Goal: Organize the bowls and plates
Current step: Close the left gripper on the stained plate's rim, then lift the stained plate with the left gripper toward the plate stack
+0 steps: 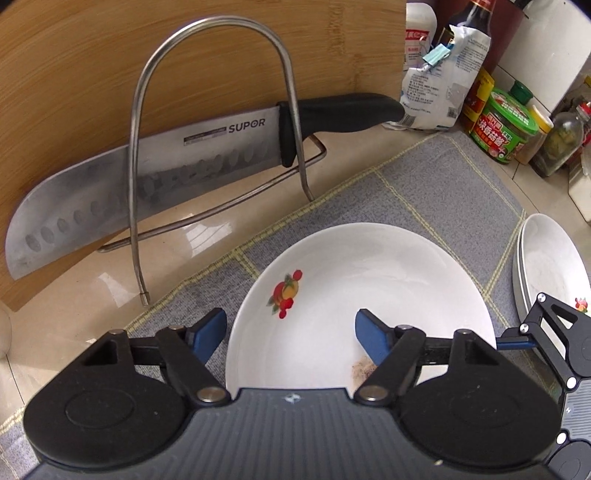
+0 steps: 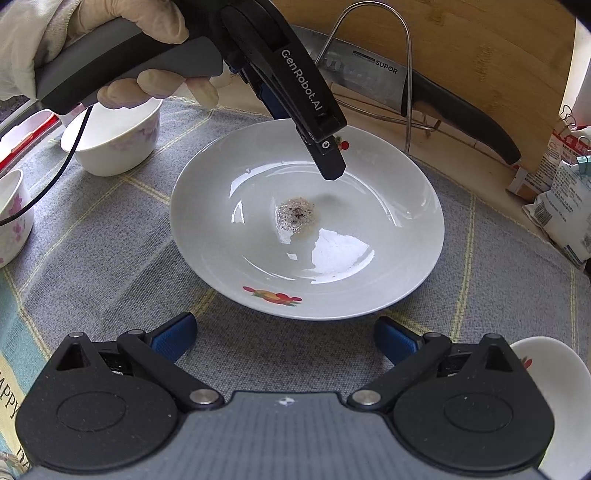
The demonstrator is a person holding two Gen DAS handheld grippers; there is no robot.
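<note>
A white plate (image 2: 306,221) with fruit prints and a speckled brown smear in its middle lies on the grey checked cloth (image 2: 110,258). My left gripper (image 1: 291,328) points steeply down over the plate (image 1: 362,295). One blue finger is outside its rim and the other is over its inside, and neither pad touches it. In the right wrist view the left gripper (image 2: 330,162) hangs just above the plate's far side, held by a gloved hand (image 2: 110,29). My right gripper (image 2: 286,338) stands open over the cloth at the plate's near rim, with nothing between its fingers.
More white plates (image 1: 550,266) are stacked to the right. Two white floral bowls (image 2: 114,147) (image 2: 11,218) stand on the left. Behind the cloth, a wire rack (image 1: 207,122) holds a large knife (image 1: 147,173) against a wooden board (image 1: 92,74). Bottles, jars and bags (image 1: 509,125) crowd the back right.
</note>
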